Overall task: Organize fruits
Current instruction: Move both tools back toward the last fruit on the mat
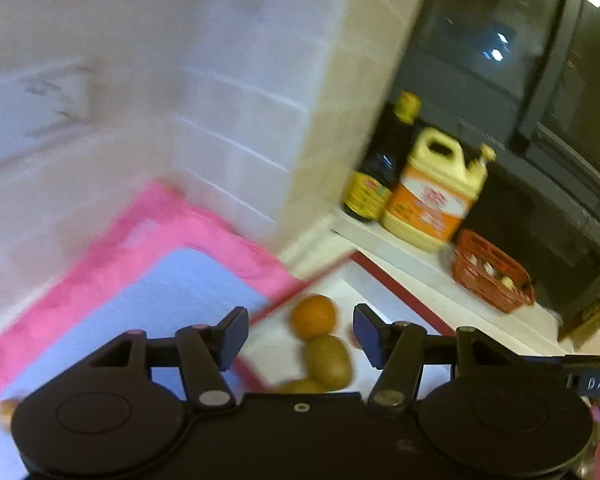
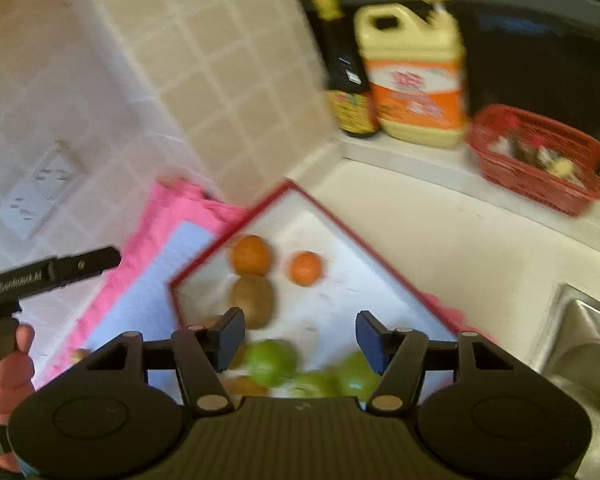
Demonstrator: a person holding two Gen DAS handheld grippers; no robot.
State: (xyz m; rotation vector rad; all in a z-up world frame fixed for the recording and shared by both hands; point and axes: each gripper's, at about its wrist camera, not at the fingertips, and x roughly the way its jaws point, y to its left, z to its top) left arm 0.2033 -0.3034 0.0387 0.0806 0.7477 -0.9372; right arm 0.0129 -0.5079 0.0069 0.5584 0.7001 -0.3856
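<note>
- The black two-finger left gripper [image 1: 301, 336] fills the foreground of its own view, its blue-padded jaws standing about half apart with nothing between them; the fruit seen in the gap lies well below on the tray.
- The black right gripper [image 2: 300, 338] is likewise part open and empty, raised above the fruit, which suggests neither pick has begun.
- The white, red-rimmed rectangular tray [image 2: 340, 216] holds the fruit in groups: two round oranges [image 2: 251, 255] side by side, brown oval kiwis [image 2: 253, 300] touching the nearer orange, and green apples [image 2: 271, 362] closest to the right gripper.
- The tray rests partly on a pink-bordered pale blue cloth [image 1: 148, 280], probably to keep it from sliding on the counter.
- A small brownish item [image 1: 6, 411] lies on the cloth apart from the tray; it is too blurred to name.
- A hand [image 2: 10, 376] grips the left tool's handle at the picture's edge.
</note>
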